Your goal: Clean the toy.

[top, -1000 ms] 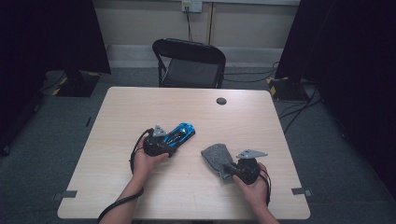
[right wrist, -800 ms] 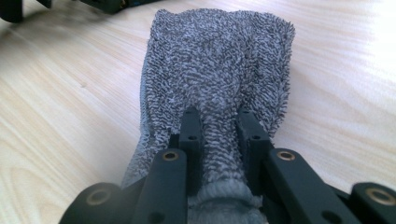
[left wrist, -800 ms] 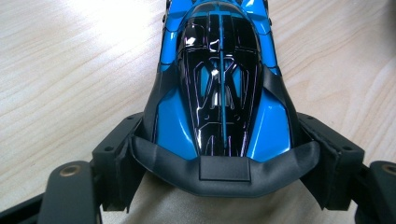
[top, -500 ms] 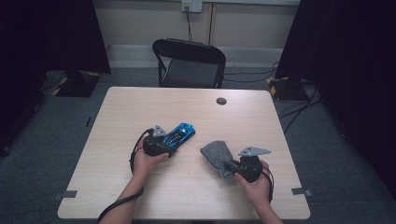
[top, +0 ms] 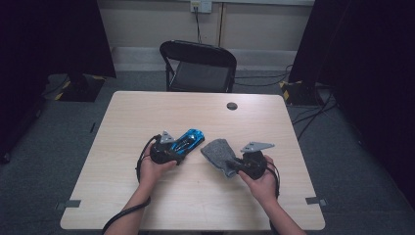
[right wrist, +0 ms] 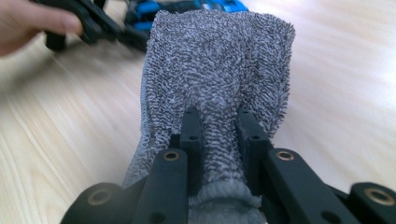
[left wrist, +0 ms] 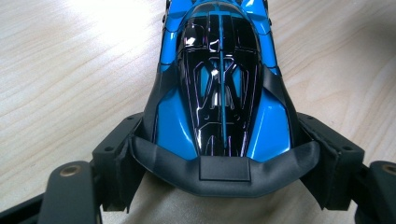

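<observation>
A shiny blue and black toy car (top: 187,141) (left wrist: 219,88) rests on the wooden table (top: 205,205), left of centre. My left gripper (top: 172,151) (left wrist: 224,163) is shut on the car's rear end, one jaw on each flank. A grey terry cloth (top: 219,154) (right wrist: 219,65) hangs folded just right of the car. My right gripper (top: 237,165) (right wrist: 219,126) is shut on a pinched ridge of that cloth and holds it a little off the tabletop. The right gripper view shows the left hand and the car (right wrist: 187,7) beyond the cloth.
A small black round disc (top: 232,105) lies near the table's far edge. A black folding chair (top: 198,66) stands behind the table. Cables run on the carpet at the right. Bare tabletop surrounds the two hands.
My right gripper has risen and drifted slightly right with the grey cloth, which now hangs folded from it. The left gripper and the car have stayed put.
</observation>
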`<move>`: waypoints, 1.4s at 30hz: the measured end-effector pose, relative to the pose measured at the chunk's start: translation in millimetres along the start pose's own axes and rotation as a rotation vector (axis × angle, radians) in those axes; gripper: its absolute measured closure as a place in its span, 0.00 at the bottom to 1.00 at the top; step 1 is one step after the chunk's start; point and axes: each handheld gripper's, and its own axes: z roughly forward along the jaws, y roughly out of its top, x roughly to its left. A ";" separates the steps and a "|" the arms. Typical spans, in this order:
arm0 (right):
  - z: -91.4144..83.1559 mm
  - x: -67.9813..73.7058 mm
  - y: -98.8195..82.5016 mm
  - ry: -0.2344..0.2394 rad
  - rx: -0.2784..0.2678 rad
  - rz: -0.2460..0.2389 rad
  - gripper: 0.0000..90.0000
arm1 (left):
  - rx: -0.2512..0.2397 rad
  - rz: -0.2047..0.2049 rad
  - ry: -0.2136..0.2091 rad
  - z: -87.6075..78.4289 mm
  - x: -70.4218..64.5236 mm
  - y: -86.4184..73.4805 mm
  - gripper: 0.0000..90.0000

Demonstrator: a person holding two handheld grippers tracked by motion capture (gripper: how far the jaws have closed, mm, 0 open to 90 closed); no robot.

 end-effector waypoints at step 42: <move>110.5 32.4 77.5 0.045 0.187 -0.149 0.84 | 0.000 0.000 0.000 0.0 -0.1 0.0 0.27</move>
